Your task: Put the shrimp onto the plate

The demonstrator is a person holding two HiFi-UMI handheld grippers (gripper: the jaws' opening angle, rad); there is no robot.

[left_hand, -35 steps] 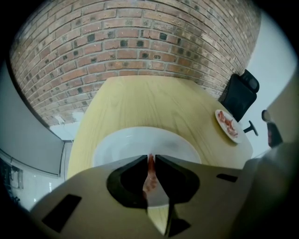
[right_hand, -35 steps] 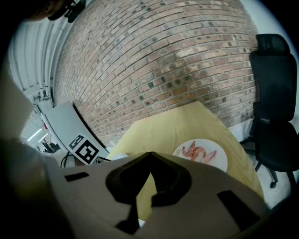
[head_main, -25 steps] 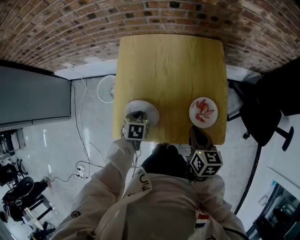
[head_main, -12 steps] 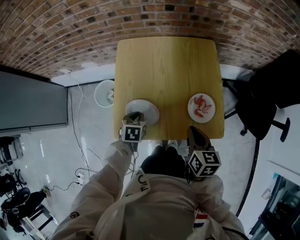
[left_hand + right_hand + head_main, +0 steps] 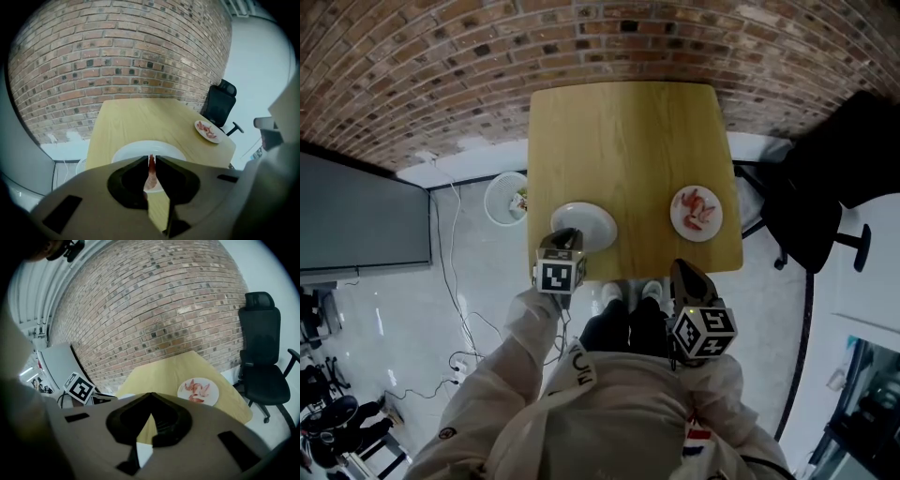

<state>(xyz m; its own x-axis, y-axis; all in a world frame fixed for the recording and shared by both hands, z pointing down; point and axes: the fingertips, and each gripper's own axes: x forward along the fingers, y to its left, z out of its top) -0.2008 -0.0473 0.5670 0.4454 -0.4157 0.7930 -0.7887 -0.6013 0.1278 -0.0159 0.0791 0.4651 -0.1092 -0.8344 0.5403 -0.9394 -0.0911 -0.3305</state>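
Observation:
My left gripper [image 5: 567,234] [image 5: 151,159] is shut on a pink shrimp [image 5: 150,174], which hangs tail-up between the jaws. It hovers over the near rim of an empty white plate [image 5: 592,221] [image 5: 125,152] at the table's front left. A second small plate [image 5: 696,213] [image 5: 207,131] [image 5: 198,391] with several shrimps lies at the front right. My right gripper [image 5: 682,270] [image 5: 150,396] hangs just off the table's front edge, short of that plate. Its jaws meet at the tips with nothing between them.
The wooden table [image 5: 623,131] stands against a brick wall. A black office chair [image 5: 825,211] [image 5: 262,357] is to its right. On the floor to its left are a white round object [image 5: 506,197] and cables. A grey cabinet [image 5: 356,211] stands far left.
Both grippers have lifted a little and drawn slightly back toward me. The left one still holds the shrimp. The table looks smaller and farther in the head view.

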